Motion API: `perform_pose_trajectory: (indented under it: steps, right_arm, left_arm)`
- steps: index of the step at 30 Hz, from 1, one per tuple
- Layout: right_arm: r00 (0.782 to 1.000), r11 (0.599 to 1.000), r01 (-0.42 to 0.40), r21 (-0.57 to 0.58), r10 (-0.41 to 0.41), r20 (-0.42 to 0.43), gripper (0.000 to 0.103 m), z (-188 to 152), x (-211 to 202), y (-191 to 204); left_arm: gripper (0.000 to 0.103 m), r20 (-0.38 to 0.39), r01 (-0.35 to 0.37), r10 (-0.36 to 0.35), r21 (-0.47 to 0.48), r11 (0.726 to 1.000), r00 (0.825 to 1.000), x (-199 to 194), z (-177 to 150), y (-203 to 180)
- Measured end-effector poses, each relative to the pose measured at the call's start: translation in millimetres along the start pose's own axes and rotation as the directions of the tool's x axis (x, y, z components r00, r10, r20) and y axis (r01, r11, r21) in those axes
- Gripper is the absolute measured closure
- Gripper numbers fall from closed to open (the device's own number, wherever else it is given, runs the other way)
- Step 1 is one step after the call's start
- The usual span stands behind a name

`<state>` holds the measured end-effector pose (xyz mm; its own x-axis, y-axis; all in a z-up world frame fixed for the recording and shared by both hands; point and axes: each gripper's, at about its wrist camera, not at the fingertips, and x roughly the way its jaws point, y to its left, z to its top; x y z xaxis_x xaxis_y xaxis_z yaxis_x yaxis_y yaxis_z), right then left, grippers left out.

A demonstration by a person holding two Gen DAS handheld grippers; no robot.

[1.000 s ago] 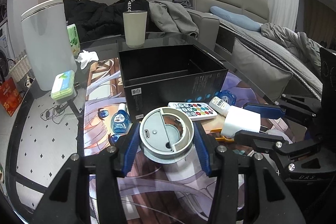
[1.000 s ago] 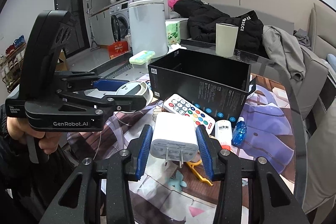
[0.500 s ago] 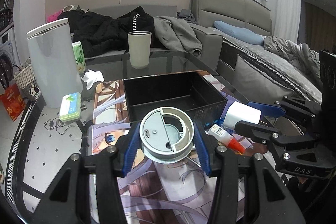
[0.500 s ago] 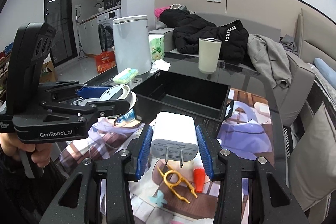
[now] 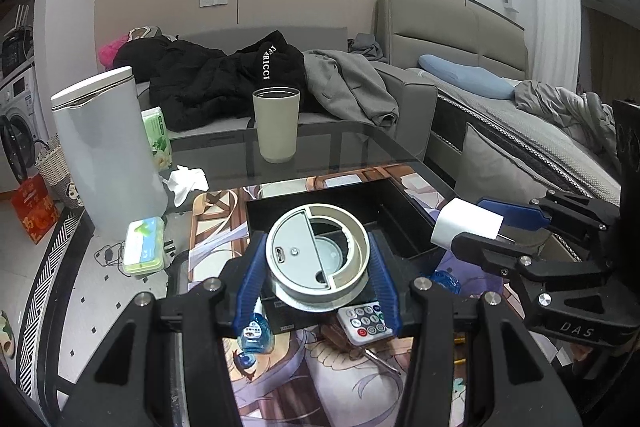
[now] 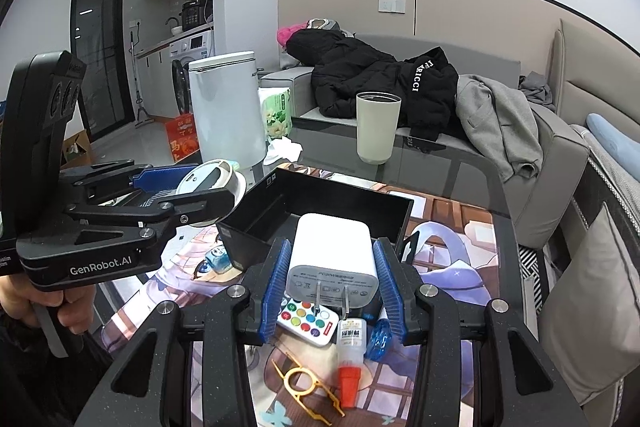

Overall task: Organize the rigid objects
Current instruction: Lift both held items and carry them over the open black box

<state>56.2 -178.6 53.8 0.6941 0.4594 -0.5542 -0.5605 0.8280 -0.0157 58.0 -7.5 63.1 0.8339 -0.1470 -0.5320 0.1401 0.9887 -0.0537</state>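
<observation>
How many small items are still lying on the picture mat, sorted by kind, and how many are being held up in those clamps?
Remote control: 1
Blue bottles: 2
Red-capped bottle: 1
Gold tool: 1
Held white charger: 1
Held round lid: 1
Total: 7

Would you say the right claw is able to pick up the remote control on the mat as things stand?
Probably not yet: the right claw is already shut on the white charger, so nothing else fits between its fingers. The remote control lies unobstructed on the mat just below.
</observation>
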Motion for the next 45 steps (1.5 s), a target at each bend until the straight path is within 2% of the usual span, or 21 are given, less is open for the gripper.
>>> perform_pose_trajectory:
  steps: [13,23,39,45]
  right_arm:
    - [1.000,1.000,0.006,0.013,-0.006,-0.025,0.060,14.8,29.8,-13.3]
    - [0.999,0.999,-0.026,0.027,0.026,-0.020,0.060,17.2,58.7,-19.1]
    - [0.996,0.999,-0.028,0.027,0.030,-0.081,0.060,16.3,99.5,-31.2]
    - [0.994,0.999,-0.030,0.022,0.032,-0.106,0.060,14.5,111.6,-31.9]
  left_arm:
    - [0.054,-0.010,-0.025,0.025,-0.022,0.999,1.000,27.7,4.4,11.9]
    - [0.054,-0.030,-0.031,0.030,-0.027,0.999,0.999,53.2,2.7,13.4]
    - [0.054,-0.071,-0.029,0.027,-0.030,0.999,0.997,80.7,0.0,11.0]
    - [0.054,-0.089,-0.054,0.053,-0.012,0.998,0.995,87.3,-5.9,10.1]
